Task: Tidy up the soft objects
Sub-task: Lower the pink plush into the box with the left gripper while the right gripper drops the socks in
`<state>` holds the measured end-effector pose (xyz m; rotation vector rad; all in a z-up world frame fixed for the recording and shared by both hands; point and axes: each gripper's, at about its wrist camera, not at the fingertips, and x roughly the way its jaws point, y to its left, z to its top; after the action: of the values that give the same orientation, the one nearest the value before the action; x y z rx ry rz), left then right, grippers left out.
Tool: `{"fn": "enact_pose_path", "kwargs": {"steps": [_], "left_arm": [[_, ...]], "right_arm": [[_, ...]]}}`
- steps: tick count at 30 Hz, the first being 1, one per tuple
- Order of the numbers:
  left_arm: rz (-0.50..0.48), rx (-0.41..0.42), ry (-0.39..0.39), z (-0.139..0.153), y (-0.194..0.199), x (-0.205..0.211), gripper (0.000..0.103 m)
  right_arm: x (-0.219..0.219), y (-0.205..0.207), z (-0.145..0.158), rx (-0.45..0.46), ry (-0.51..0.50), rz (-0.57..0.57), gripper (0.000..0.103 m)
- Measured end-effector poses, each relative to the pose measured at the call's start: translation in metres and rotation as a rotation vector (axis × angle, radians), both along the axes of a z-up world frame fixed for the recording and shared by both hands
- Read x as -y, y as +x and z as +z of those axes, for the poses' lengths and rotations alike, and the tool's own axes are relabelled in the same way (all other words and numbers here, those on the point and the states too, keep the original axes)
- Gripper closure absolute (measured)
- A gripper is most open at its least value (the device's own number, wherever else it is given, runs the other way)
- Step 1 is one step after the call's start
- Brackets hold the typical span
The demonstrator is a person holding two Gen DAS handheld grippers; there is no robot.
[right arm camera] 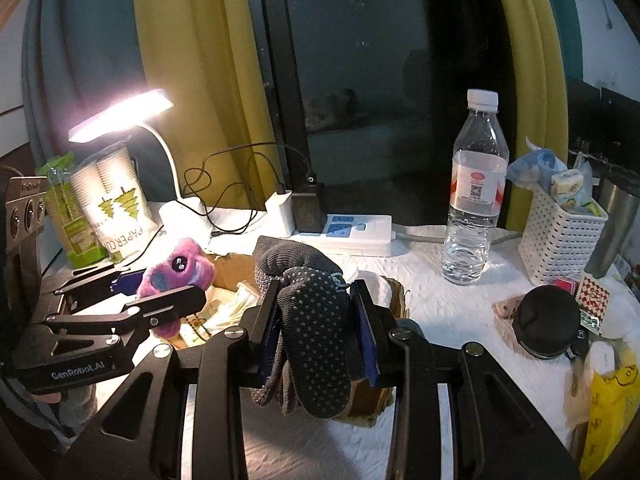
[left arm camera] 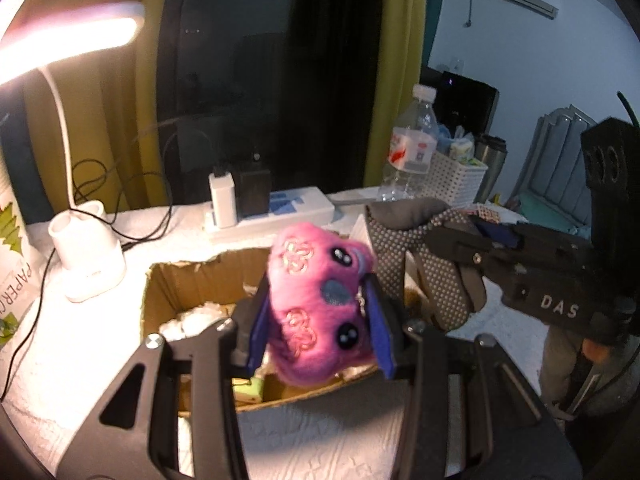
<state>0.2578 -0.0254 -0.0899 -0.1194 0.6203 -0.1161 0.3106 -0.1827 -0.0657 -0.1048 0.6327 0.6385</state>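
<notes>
My left claw (left arm camera: 318,320) is clamped on the pink toy (left arm camera: 320,304), right over the box (left arm camera: 168,292). My right claw (right arm camera: 318,320) is clamped on the gray sock (right arm camera: 316,328), over the box's other side, beside the toy.

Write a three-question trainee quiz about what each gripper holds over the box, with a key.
1. True or false: the left gripper is shut on the pink plush toy.
2. What does the right gripper hold? A) water bottle B) grey dotted sock C) lamp
3. Fill in: both items are held above the open cardboard ____.

Key: 1 true; 2 B, the grey dotted sock; 3 box.
</notes>
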Motion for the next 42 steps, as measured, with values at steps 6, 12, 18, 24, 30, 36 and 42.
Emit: {"fn": "enact_pose_path", "kwargs": {"steps": [6, 12, 18, 24, 30, 36, 42], "left_arm": [[0.002, -0.043, -0.014, -0.021, 0.017, -0.001, 0.059], [-0.002, -0.075, -0.02, -0.035, 0.027, -0.001, 0.059], [-0.001, -0.101, -0.023, -0.044, 0.032, -0.002, 0.059], [-0.006, -0.114, -0.022, -0.048, 0.035, -0.001, 0.058], [0.003, -0.13, -0.025, -0.049, 0.036, -0.002, 0.056], [0.005, -0.136, -0.024, -0.047, 0.034, -0.003, 0.051], [0.014, -0.122, -0.024, -0.041, 0.028, -0.005, 0.05]], "right_arm": [[-0.005, 0.015, -0.02, -0.032, -0.034, -0.019, 0.067], [-0.01, 0.026, -0.039, -0.062, -0.078, -0.041, 0.067], [-0.017, 0.032, -0.057, -0.061, -0.17, -0.069, 0.067], [-0.032, 0.028, -0.066, -0.007, -0.3, -0.078, 0.067], [-0.037, 0.028, -0.071, -0.002, -0.322, -0.069, 0.067], [-0.033, 0.025, -0.064, -0.018, -0.27, -0.056, 0.049], [-0.032, 0.018, -0.054, -0.005, -0.257, -0.055, 0.043]]}}
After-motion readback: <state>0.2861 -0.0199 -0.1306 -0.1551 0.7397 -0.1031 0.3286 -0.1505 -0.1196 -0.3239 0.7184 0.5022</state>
